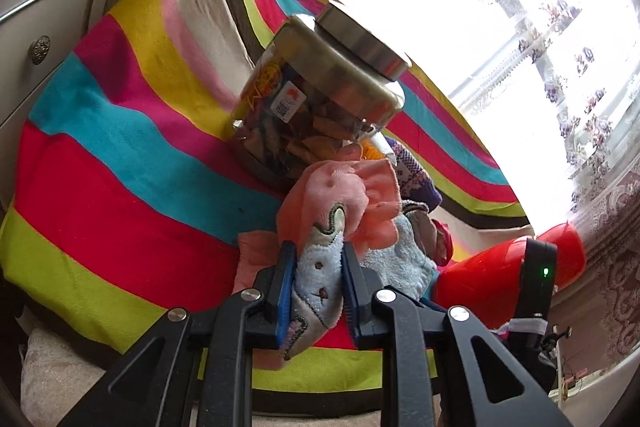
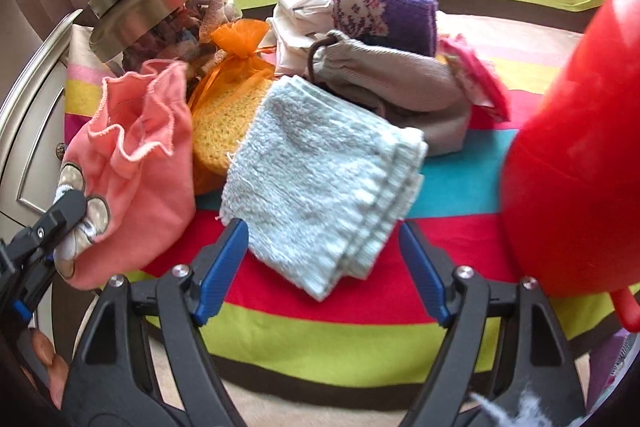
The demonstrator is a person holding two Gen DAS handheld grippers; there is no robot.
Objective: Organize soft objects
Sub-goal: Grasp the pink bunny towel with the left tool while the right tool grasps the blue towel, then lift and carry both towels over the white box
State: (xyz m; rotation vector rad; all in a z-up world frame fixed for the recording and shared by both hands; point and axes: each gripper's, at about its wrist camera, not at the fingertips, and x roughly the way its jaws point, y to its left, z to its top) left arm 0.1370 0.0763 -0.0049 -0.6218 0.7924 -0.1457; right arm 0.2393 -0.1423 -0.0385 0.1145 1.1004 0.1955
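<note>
Closest in, the left gripper (image 1: 318,279) is pinched on the appliqué patch of the pink cloth (image 1: 340,203), which hangs bunched from it. The right gripper (image 2: 322,259) is spread wide and empty, its fingers flanking the near corner of the folded blue towel (image 2: 324,183) without clear contact. Beyond, the orange pouch (image 2: 234,67), grey bag (image 2: 400,79) and purple knit (image 2: 384,11) lie heaped beside the red bin (image 2: 576,155), so sorting looks barely begun.

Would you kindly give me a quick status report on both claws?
Left claw shut on pink cloth. Right claw open, at folded blue towel. Red basket close on right; jar behind pile.
</note>
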